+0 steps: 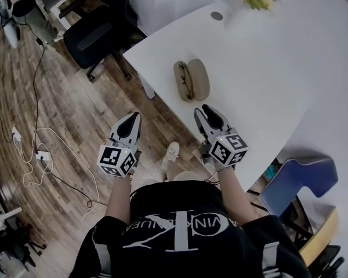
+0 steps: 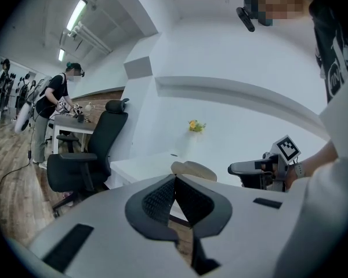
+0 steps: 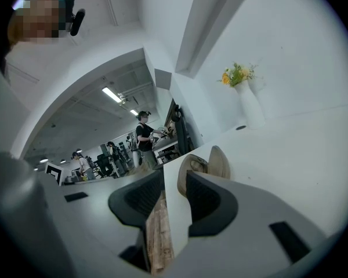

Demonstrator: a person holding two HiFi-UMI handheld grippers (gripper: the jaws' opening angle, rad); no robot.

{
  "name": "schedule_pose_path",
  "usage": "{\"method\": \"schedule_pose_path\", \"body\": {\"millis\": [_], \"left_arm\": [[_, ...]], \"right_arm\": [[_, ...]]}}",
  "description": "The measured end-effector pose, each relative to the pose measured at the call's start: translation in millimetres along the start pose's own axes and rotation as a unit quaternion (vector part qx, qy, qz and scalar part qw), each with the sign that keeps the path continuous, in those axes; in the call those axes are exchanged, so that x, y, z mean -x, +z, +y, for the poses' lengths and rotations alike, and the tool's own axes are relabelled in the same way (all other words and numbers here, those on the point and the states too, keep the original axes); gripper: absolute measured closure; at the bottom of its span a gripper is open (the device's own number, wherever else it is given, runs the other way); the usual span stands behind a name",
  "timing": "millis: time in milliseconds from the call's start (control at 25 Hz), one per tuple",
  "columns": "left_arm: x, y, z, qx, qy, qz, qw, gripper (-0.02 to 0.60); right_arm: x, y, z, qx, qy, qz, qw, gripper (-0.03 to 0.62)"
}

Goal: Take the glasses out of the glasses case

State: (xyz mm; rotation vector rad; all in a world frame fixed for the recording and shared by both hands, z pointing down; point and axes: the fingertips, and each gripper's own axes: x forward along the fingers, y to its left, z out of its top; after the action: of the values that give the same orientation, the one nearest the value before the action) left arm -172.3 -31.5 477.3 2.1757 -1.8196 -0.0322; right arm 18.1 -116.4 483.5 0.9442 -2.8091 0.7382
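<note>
Near the front edge of the broad white curved tabletop (image 1: 267, 68) lies the tan oval hard-shell glasses case (image 1: 191, 80), hinged open with its two halves side by side; the left half looks darker inside, though what lies in it is too small to make out. Nothing touches the case — both grippers are short of it, on the person's side. The right grey two-jaw gripper (image 1: 207, 112) is the nearer one, its tips over the table's edge and pointing at the case; its jaws stand apart with only floor and table edge in the gap, the case beyond them. The left grey two-jaw gripper (image 1: 132, 119) hangs over the brown wooden plank floor (image 1: 75, 109), off the table's corner; its black ribbed pads (image 2: 158, 198) meet at the tips, holding nothing. On the table's far side stands a white vase with yellow and orange flowers (image 3: 249, 106), well apart from the case, a small round grey grommet (image 1: 217, 15) near it. A black office chair (image 1: 95, 36) stands off the left corner, a blue chair (image 1: 301, 181) at the right
</note>
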Motion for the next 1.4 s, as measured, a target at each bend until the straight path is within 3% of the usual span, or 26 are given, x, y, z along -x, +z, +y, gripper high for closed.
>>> {"method": "schedule_pose_path", "body": {"millis": [400,640,1160,1400], "left_arm": [[-55.2,8.8,14.1,0.002,-0.021,0.014,0.9997,0.568],[-84.3,22.0,13.1,-0.023,-0.029,0.006,0.9993,0.568],[-144.6,18.7,17.3,-0.024,-0.100,0.047,0.9936,0.568],[-171.6,28.1,25.9,-0.026,-0.129,0.056,0.9897,0.568]], "right_arm": [[-49.7,13.8,-19.6,0.019,-0.018,0.043,0.999,0.474],[-69.7,10.1,-35.3,0.024,-0.044,0.078,0.996,0.474],[-95.8,-0.7,-60.9,0.016,-0.122,0.135,0.983,0.474],[-109.9,-2.2,-61.8,0.063,-0.146,0.174,0.972,0.474]]}}
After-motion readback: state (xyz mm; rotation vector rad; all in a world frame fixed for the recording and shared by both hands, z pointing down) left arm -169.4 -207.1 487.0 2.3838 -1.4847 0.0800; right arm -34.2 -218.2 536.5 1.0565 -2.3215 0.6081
